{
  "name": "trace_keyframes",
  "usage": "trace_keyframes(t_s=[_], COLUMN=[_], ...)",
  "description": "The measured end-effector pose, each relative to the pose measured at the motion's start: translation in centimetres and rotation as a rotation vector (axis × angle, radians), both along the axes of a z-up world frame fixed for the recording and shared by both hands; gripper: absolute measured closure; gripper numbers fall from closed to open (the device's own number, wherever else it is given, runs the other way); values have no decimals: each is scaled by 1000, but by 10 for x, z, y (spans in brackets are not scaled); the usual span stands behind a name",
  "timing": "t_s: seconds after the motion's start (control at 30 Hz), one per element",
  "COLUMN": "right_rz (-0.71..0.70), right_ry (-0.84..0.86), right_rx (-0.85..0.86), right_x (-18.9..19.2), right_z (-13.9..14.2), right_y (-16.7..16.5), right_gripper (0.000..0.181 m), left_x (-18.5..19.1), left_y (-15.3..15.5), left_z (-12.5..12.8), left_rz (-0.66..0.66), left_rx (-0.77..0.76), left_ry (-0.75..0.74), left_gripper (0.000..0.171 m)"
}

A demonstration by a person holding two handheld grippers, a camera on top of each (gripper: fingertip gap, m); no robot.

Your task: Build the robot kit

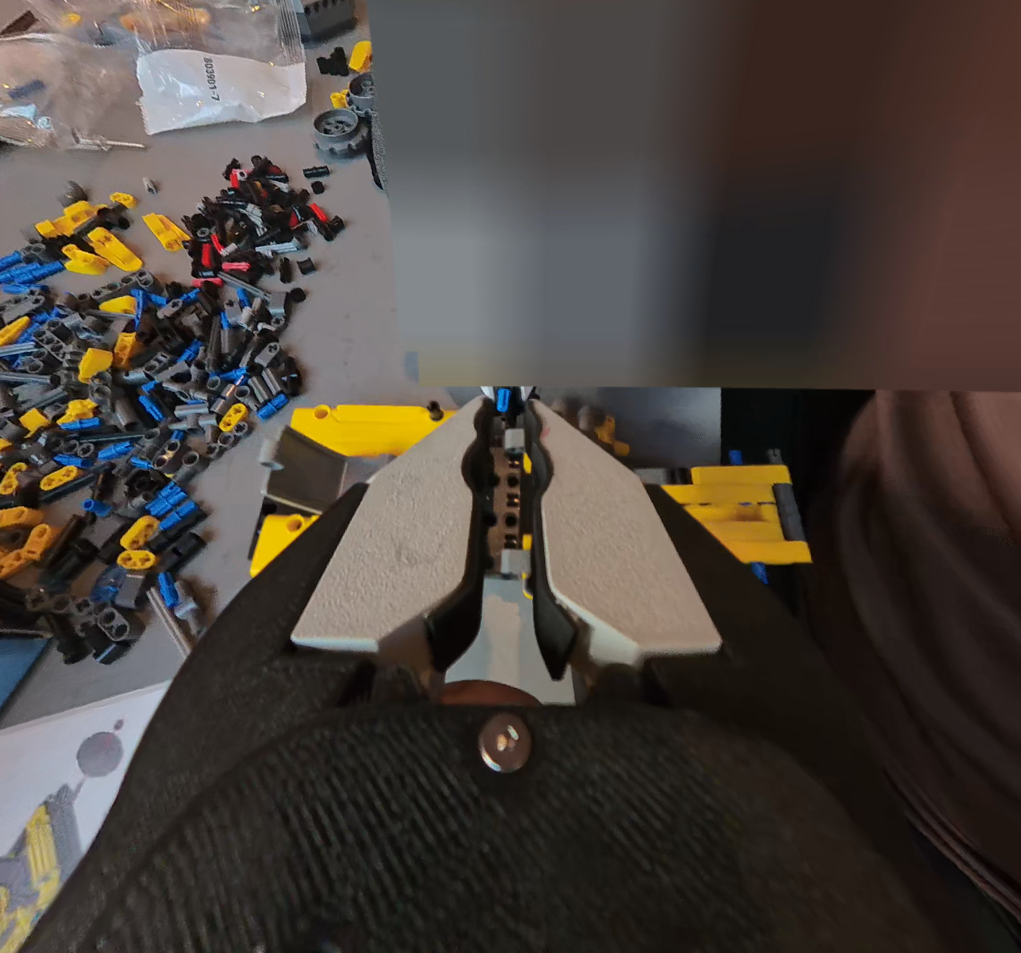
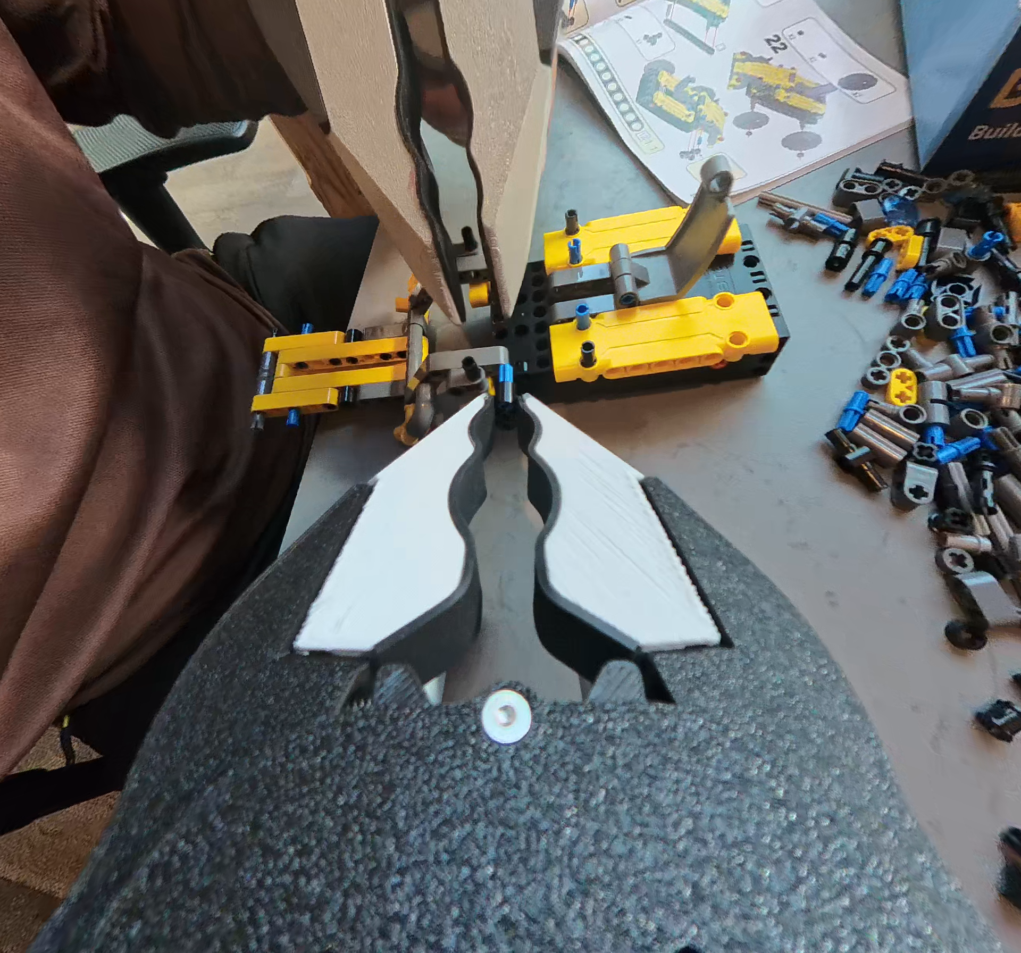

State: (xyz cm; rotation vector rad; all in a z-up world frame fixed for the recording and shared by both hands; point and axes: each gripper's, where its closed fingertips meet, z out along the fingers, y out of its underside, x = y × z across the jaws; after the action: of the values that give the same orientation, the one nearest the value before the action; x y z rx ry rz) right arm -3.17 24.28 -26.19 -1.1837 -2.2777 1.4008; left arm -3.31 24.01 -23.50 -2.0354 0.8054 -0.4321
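Behind left gripper (image 1: 505,418), model (image 1: 511,490) mostly hidden

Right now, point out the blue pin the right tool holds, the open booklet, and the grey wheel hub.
Blue pin (image 2: 504,374), right wrist view, its blue top.
Booklet (image 2: 735,70), right wrist view, right page.
Wheel hub (image 1: 338,128), left wrist view, its face.

Ahead and to the right of the left gripper (image 1: 507,412), a large blur patch hides the scene. Its fingers cover the middle of the yellow-and-black model (image 1: 511,490) (grip point unclear). The blue box (image 2: 961,42) is cut off by the frame edge.
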Motion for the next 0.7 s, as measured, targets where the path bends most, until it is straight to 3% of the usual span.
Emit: trace_keyframes(t_s=[0.37, 0.7], right_rz=[-9, -5], right_ry=[41, 43], right_rx=[9, -9], right_x=[1, 0], right_z=[6, 7], right_y=[4, 3], right_gripper=[178, 178], left_x=[5, 10], left_y=[12, 10], left_z=[-13, -11], left_rz=[-41, -68], left_rx=[-116, -106], left_ry=[69, 29], left_gripper=[167, 170])
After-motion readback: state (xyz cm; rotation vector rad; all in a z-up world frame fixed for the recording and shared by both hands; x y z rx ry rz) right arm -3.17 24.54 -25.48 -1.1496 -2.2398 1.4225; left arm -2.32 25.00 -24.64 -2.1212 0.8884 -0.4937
